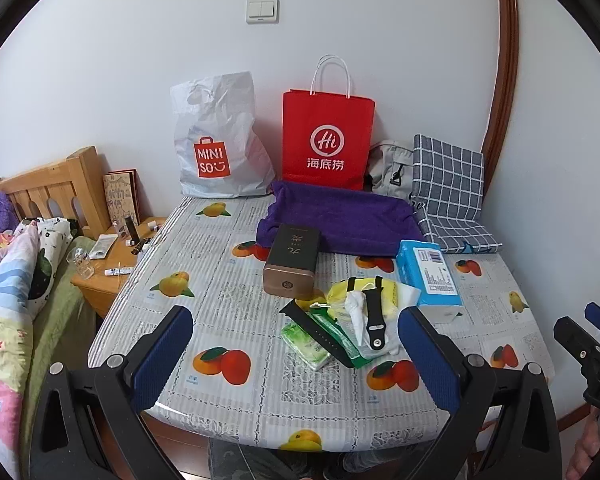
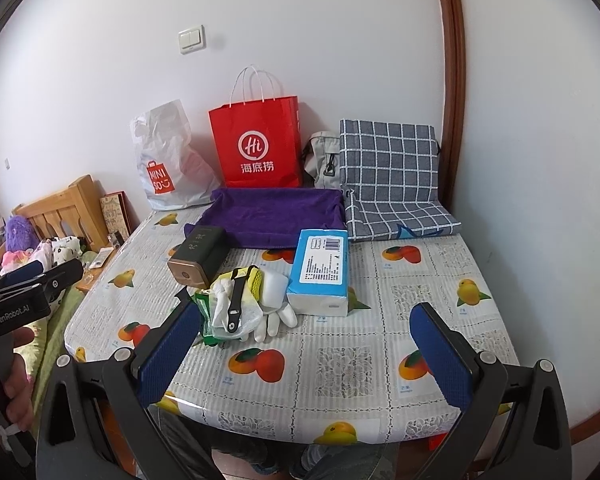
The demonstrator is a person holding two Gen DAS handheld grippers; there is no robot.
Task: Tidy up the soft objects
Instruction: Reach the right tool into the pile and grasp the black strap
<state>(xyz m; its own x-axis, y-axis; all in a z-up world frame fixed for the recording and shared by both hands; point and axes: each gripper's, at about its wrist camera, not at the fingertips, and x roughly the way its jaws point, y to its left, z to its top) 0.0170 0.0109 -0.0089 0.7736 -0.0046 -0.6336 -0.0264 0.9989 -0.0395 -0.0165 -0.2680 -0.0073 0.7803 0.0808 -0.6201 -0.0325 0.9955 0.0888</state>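
- Far to the left of my left gripper (image 1: 296, 344), a bed (image 1: 4, 280) with patterned bedding runs out of frame, and a wooden nightstand (image 1: 100, 276) carries small items too tiny to name.
- My left gripper hangs over the near edge of the table (image 1: 228, 320), its blue pads wide apart and nothing between them.
- Ahead of it and slightly left, a dark box with a bronze end (image 1: 292, 260) lies on the cloth; its lettering is unreadable.
- Straight ahead, between the pads, sits the soft pile: a green packet (image 1: 305, 345), a crumpled white tissue (image 1: 354, 308), a yellow pouch (image 1: 376, 292) and a black watch strap (image 1: 374, 320) draped over them. What lies underneath is hidden.
- In the right wrist view, a white glove (image 2: 276, 316) pokes out from under that pile, only its fingertips clear.
- Ahead and right of the pile, touching it, is a blue tissue pack (image 1: 430, 272).
- Behind these, a purple towel (image 1: 340, 216) is spread flat, with a white Miniso bag (image 1: 220, 148), a red paper bag (image 1: 327, 140) and a checked cloth (image 1: 448, 184) against the wall; a grey bag (image 1: 392, 168) is mostly hidden between the last two.
- My right gripper (image 2: 304, 360) hovers right of the left one, over the near table edge, pads spread wide and empty. In the left wrist view it is cut off at the frame edge.
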